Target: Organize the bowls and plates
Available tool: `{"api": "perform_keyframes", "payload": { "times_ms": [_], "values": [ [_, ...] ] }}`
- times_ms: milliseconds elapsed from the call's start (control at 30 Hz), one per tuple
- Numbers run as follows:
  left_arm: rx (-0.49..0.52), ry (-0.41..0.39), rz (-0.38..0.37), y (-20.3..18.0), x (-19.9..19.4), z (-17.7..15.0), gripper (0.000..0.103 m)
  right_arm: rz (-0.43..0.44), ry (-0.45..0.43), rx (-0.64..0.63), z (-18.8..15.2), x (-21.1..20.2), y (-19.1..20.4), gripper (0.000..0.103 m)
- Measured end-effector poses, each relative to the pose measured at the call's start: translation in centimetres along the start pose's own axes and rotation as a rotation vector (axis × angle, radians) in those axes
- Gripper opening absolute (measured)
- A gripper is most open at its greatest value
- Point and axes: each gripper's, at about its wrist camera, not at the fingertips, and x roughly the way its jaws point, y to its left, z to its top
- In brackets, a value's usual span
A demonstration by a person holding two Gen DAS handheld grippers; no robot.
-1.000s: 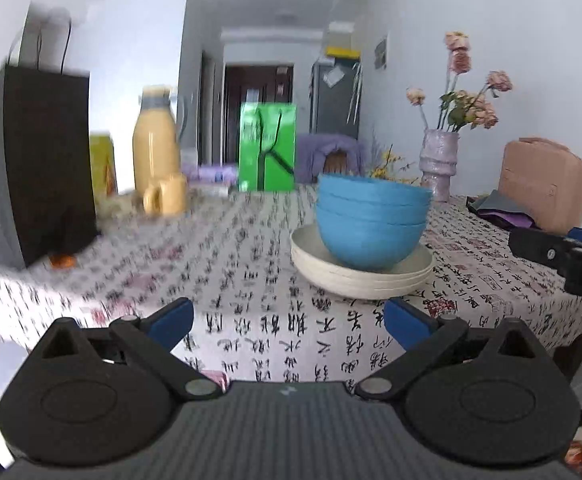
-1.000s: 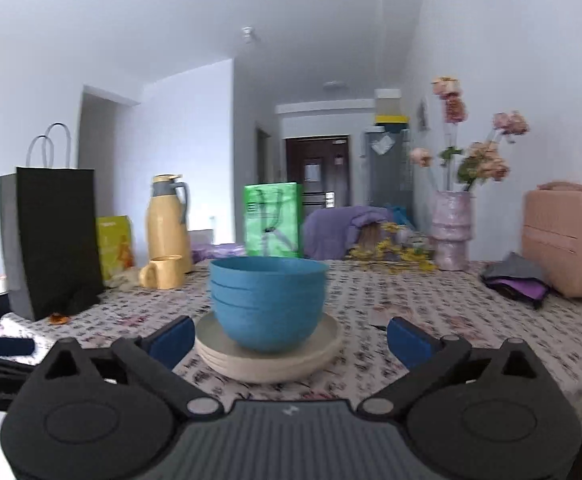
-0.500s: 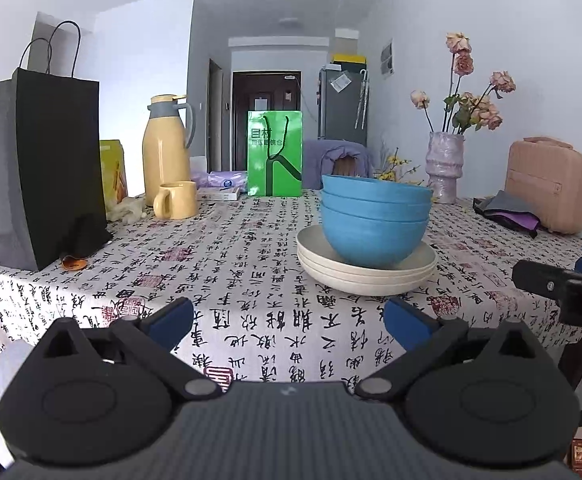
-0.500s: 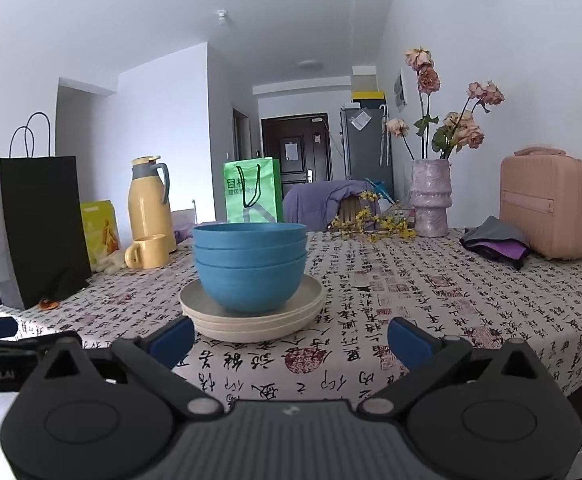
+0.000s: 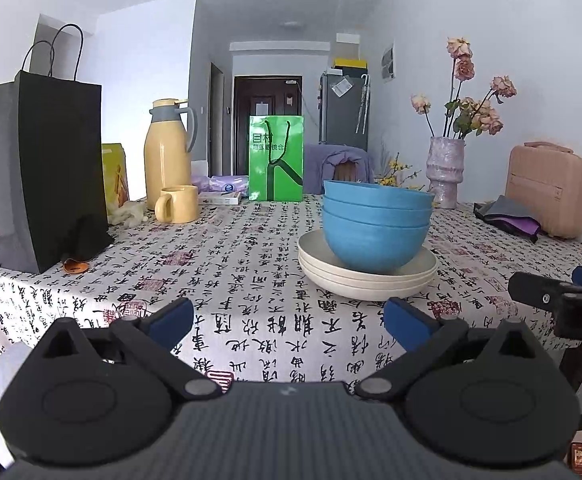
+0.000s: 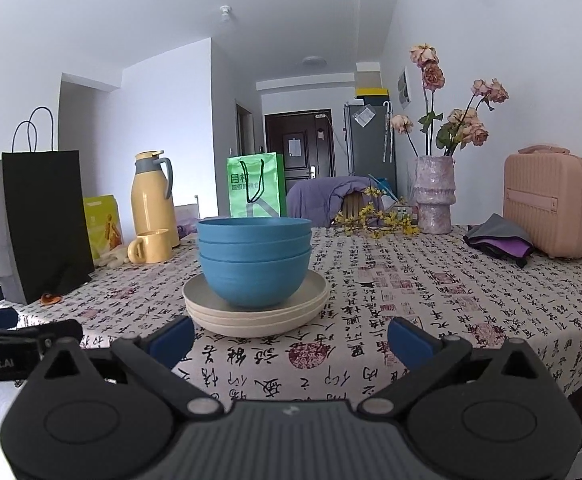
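- Sitting near the front edge of the table (image 5: 227, 264), three nested blue bowls (image 5: 376, 226) rest upright on a stack of three cream plates (image 5: 367, 280).
- The left gripper (image 5: 289, 322) hangs just off the near edge of the table, its jaws spread wide with nothing between them; the stack lies ahead of it and a little to the right, apart from both blue fingertips (image 5: 171, 318).
- The right gripper (image 6: 289, 338) is likewise wide open and empty, level with the table's near edge; in its view the bowls and plates stand ahead and slightly left of centre, close to the left finger but not touching it.
- Each gripper shows at the edge of the other's view: the right one at the far right of the left wrist view, the left one at the far left of the right wrist view.
- At the left of the table stands a tall black paper bag (image 5: 47, 168), with a yellow thermos (image 5: 169, 158) and a yellow mug (image 5: 179, 204) farther back.
- A green shopping bag (image 5: 276, 158) stands at the far middle of the table.
- At the far right are a vase of dried roses (image 5: 445, 172), a pink case (image 5: 549, 196) and folded dark cloth (image 5: 507, 218) just beside the case.
- A cloth printed with black characters covers the whole table.
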Motion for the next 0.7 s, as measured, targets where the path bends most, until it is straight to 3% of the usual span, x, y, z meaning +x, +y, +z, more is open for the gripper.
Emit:
{"api": "perform_keyframes", "payload": {
  "times_ms": [700],
  "values": [
    [0.000,0.000,0.003,-0.23,-0.03,-0.04,0.103,0.003,0.002,0.004,-0.04,0.04,-0.10,0.103]
  ]
}}
